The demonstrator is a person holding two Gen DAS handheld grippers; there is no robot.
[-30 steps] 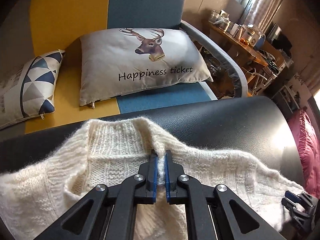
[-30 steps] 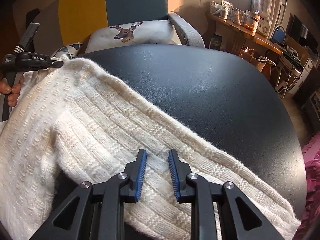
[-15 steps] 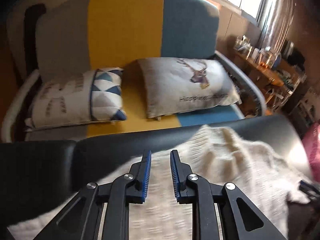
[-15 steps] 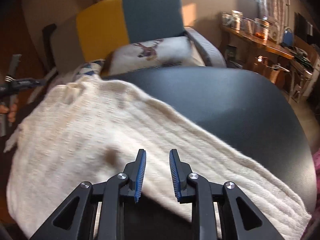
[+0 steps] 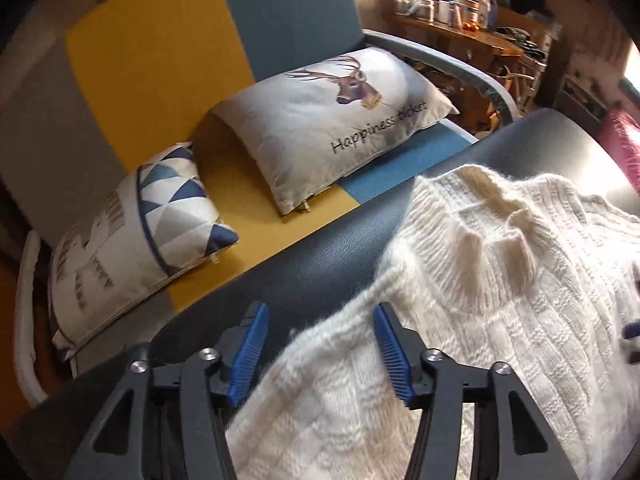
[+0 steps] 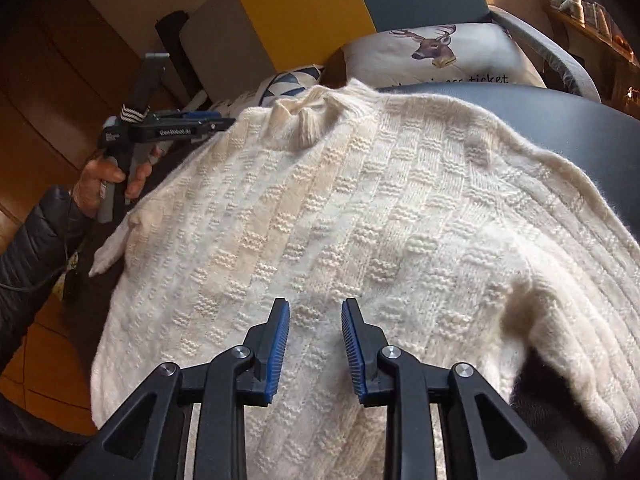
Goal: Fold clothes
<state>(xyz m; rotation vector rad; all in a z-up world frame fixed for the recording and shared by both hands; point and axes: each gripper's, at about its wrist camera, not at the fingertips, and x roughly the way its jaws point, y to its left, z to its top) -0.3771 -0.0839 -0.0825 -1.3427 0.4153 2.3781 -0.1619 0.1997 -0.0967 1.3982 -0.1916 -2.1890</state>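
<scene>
A cream knitted sweater point(image 6: 360, 208) lies spread on a dark leather surface point(image 6: 560, 120), its rumpled collar point(image 5: 496, 220) toward the sofa. My left gripper point(image 5: 320, 312) is open, and the sweater's left shoulder edge lies between its blue-padded fingers point(image 5: 248, 344) without being pinched. In the right wrist view that same left gripper point(image 6: 230, 122) shows at the sweater's far left corner, held by a hand point(image 6: 100, 184). The right gripper point(image 6: 315, 312) stands open just above the sweater's lower middle, with nothing in it.
Behind the leather surface is a yellow, blue and grey sofa point(image 5: 160, 60) with a deer-print pillow point(image 5: 340, 120) and a triangle-pattern pillow point(image 5: 140, 232). A cluttered wooden shelf point(image 5: 460, 32) stands at the back right. Something pink point(image 5: 624, 148) sits at the right edge.
The left gripper let go of the collar, opened wide and moved left to the shoulder edge. The right gripper stayed open and shifted left over the sweater's body.
</scene>
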